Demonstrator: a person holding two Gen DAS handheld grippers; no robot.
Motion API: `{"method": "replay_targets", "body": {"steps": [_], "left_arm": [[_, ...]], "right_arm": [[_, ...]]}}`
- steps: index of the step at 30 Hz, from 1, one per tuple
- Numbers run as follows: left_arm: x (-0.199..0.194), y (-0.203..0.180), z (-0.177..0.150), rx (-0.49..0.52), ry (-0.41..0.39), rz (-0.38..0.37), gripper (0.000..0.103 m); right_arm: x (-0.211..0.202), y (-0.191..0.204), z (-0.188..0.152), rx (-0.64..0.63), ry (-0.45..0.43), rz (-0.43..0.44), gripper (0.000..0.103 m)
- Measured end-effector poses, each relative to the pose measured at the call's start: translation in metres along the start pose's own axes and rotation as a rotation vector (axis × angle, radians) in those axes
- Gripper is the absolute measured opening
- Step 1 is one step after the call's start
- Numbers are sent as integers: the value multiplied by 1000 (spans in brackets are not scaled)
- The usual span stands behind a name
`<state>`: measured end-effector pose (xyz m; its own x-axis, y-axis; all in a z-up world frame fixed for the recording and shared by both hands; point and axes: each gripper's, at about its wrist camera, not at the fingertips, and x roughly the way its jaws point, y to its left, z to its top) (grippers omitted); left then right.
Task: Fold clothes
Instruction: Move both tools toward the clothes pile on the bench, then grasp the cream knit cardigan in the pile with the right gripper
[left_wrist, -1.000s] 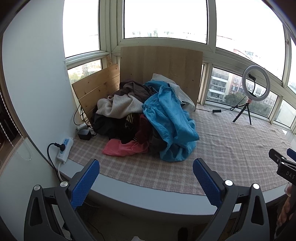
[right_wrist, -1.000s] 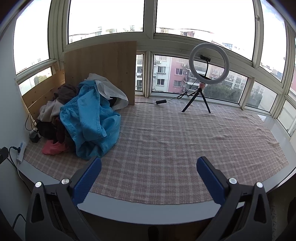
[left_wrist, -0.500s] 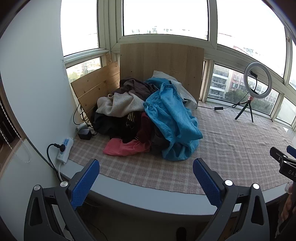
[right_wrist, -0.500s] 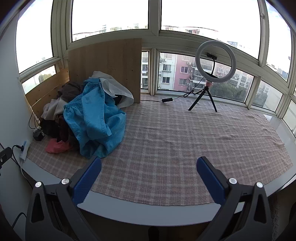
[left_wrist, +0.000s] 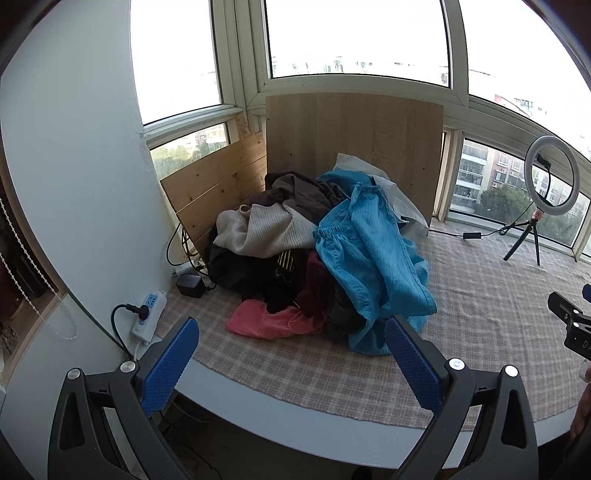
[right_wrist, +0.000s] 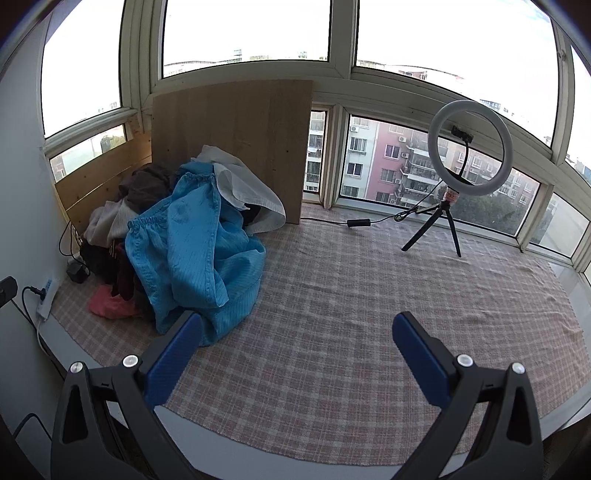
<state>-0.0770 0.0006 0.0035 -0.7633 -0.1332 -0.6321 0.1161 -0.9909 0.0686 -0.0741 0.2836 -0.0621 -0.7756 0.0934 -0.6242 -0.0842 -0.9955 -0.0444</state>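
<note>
A pile of clothes (left_wrist: 295, 258) lies at the left of a checked cloth (left_wrist: 314, 369) on a window platform. A bright blue garment (left_wrist: 373, 266) drapes over its right side, also seen in the right wrist view (right_wrist: 192, 251). A cream knit (left_wrist: 266, 229), dark pieces and a pink garment (left_wrist: 273, 321) are in the pile. My left gripper (left_wrist: 291, 354) is open and empty, at the platform's front edge before the pile. My right gripper (right_wrist: 297, 350) is open and empty over the cloth, right of the pile.
Wooden boards (left_wrist: 351, 147) stand behind the pile. A ring light on a tripod (right_wrist: 469, 162) stands at the back right with its cable (right_wrist: 358, 222). A power strip (left_wrist: 147, 314) and adapter (left_wrist: 190, 286) lie at the left by the wall.
Both grippers have moved forward toward the platform; the pile looks closer in both views. Both stay open and empty.
</note>
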Motion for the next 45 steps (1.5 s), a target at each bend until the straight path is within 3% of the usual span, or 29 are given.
{"method": "replay_targets", "body": {"steps": [9, 17, 29, 36, 41, 45], "left_arm": [[19, -13, 26, -65, -10, 4, 102], [44, -1, 48, -88, 7, 25, 102], [84, 58, 122, -73, -59, -4, 102], [118, 96, 151, -68, -78, -33, 102], [152, 112, 155, -74, -56, -68, 102], [176, 126, 157, -100, -49, -70, 102]], "right_arm": [[31, -12, 35, -24, -23, 69, 103], [64, -13, 51, -35, 2, 129, 103], [103, 4, 91, 17, 0, 76, 103], [125, 48, 121, 12, -52, 102, 103], [161, 84, 130, 12, 19, 234, 103], [183, 123, 141, -76, 38, 228, 103]]}}
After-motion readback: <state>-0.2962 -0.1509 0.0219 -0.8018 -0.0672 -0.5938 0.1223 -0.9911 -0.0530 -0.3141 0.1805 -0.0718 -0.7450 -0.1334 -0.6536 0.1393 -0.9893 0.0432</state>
